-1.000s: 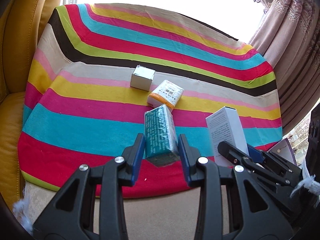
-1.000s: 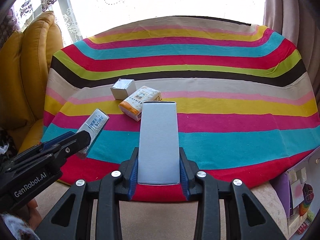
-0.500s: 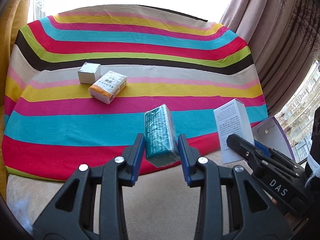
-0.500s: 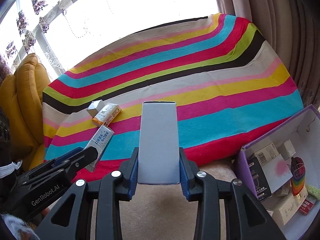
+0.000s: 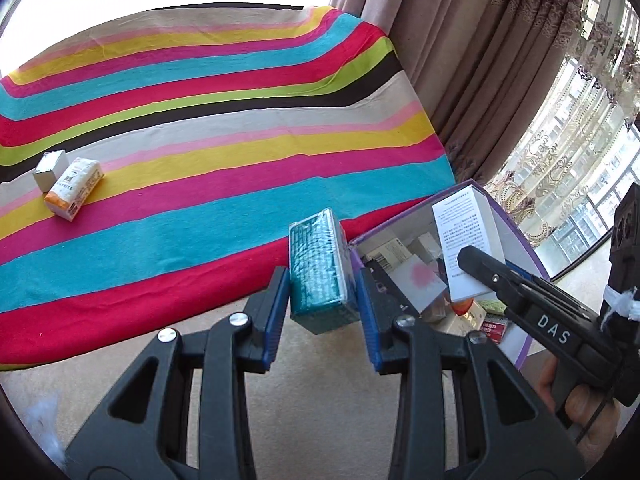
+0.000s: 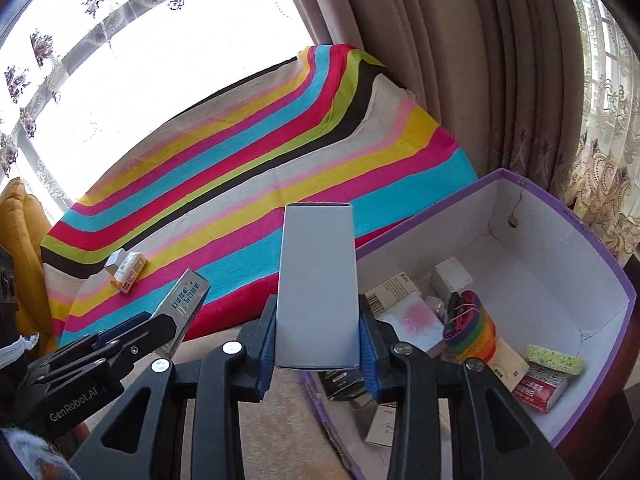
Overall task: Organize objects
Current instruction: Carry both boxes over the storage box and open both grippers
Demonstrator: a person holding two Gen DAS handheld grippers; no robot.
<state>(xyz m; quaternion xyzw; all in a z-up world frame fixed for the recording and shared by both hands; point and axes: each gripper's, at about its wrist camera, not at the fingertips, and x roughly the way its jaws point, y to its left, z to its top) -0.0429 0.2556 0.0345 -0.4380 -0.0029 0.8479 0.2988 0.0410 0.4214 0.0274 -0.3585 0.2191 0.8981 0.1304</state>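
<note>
My left gripper (image 5: 322, 300) is shut on a teal wrapped box (image 5: 320, 270), held over the floor just left of the purple storage box (image 5: 516, 228). My right gripper (image 6: 316, 340) is shut on a tall white carton (image 6: 317, 284), which hangs at the near left corner of the purple storage box (image 6: 596, 248). The white carton (image 5: 466, 248) shows over that box in the left wrist view. In the right wrist view the teal box shows its silver side (image 6: 184, 300) at the lower left. A small white box (image 5: 50, 164) and an orange-and-white pack (image 5: 74, 188) lie on the striped cloth (image 5: 200, 140).
The purple box holds several items: a rainbow-coloured cup (image 6: 472, 336), a yellow sponge (image 6: 554, 358), a red pack (image 6: 542, 390), a pink-spotted white box (image 6: 412, 320). Beige curtains (image 6: 440, 60) hang behind. A yellow chair (image 6: 24, 240) stands far left. A person's hand (image 5: 580, 412) grips the right tool.
Both grippers have swung right with their boxes, away from the middle of the striped cloth. The purple box has come into view under them, and the two packs on the cloth have slid far left.
</note>
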